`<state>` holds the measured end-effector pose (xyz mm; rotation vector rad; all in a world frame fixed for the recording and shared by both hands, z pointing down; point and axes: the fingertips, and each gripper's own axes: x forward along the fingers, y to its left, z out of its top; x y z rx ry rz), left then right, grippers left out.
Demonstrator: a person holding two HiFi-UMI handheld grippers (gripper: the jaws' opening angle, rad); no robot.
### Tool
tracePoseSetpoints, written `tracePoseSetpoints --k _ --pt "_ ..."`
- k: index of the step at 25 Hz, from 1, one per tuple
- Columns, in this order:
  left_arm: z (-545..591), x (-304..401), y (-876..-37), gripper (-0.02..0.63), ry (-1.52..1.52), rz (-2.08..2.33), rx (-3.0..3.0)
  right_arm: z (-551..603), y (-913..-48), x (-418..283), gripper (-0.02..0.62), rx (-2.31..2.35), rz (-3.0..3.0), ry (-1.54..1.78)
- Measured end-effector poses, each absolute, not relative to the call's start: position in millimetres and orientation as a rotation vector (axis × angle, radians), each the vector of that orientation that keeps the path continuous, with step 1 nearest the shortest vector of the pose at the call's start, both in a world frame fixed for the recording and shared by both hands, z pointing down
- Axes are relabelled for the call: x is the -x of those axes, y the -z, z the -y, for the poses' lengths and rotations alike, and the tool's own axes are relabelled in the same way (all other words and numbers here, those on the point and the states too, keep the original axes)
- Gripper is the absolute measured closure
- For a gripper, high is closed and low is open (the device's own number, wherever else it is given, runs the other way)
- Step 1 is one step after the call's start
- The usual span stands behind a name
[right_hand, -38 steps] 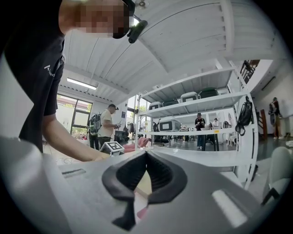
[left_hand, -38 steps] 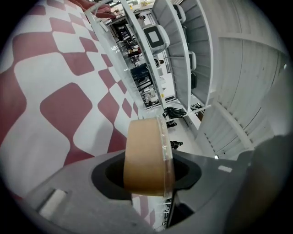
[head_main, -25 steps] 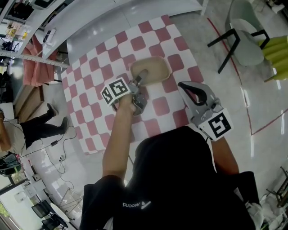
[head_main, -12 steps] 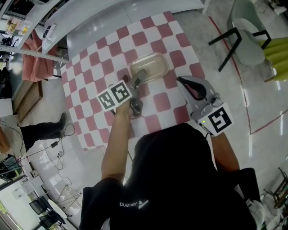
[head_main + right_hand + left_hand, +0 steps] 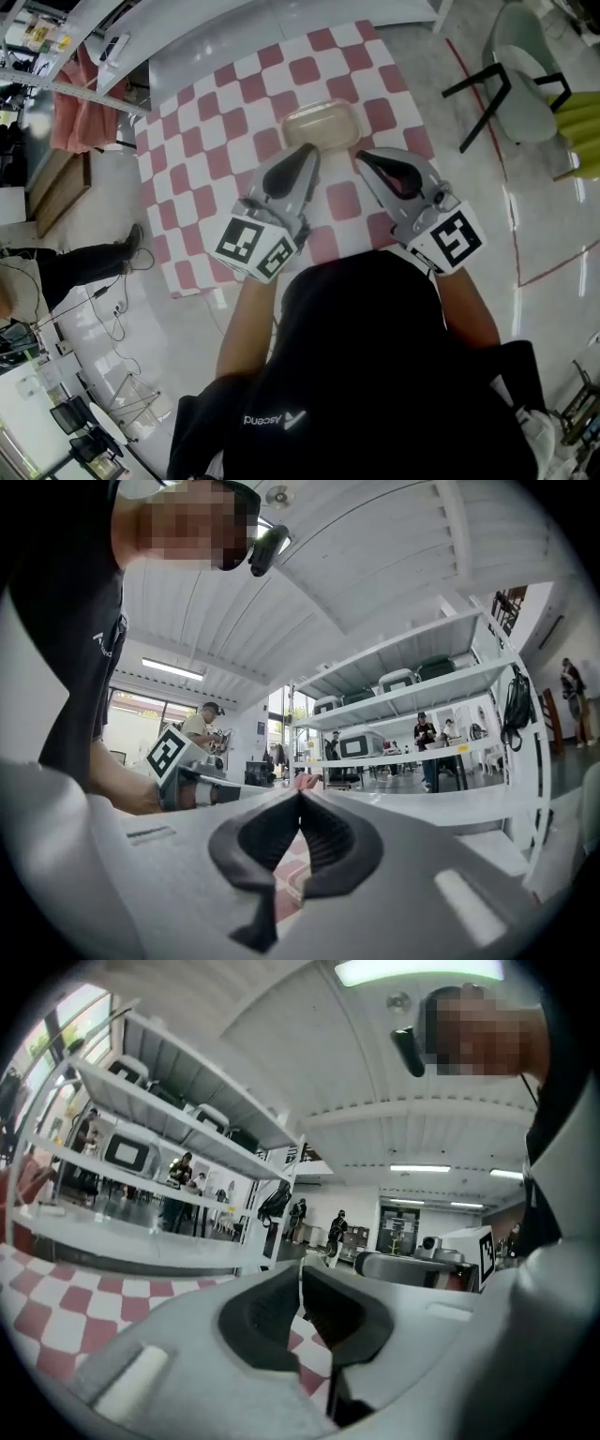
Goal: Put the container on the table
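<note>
A clear, beige-tinted container (image 5: 321, 124) sits on the red-and-white checked table (image 5: 202, 159), near its middle. My left gripper (image 5: 310, 150) hangs just below the container in the head view, lifted off the table, jaws shut and empty. In the left gripper view, that gripper (image 5: 300, 1269) points level over the table with its tips touching. My right gripper (image 5: 363, 157) is beside it, to the right, also shut with nothing held. The right gripper view shows its own tips (image 5: 300, 794) closed and the left gripper's marker cube (image 5: 173, 752) off to the left.
A dark-legged chair (image 5: 511, 80) with a pale seat stands on the floor at the right. Shelving (image 5: 84, 56) runs along the far left, and a person (image 5: 66, 272) stands on the floor left of the table. Shelves with boxes (image 5: 412, 696) rise beyond the table.
My left gripper let go of the container, pulled back toward me, rose, rolled and shut. The container stays on the table. The right gripper shifted slightly forward.
</note>
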<state>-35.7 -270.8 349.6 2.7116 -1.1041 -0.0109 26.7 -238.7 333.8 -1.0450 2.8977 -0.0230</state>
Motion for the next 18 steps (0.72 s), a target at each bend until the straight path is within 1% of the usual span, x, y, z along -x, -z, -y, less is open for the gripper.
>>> tracePoseSetpoints --k 2,10,18 --pt "263.0 36.3 -339.2 0.595 0.011 1.139 -2.772 234.6 -327.5 -19.6 0.592 1.011 -2.889 0.039" --pt "243.0 30.6 -315.4 0.595 0.046 1.176 -2.926 229.9 -324.2 -17.8 0.592 1.009 -2.891 -0.008" --pt "238.9 30.1 -318.7 0.597 0.077 1.147 -2.902 226.7 -325.5 -12.5 0.592 1.015 -2.904 0.013"
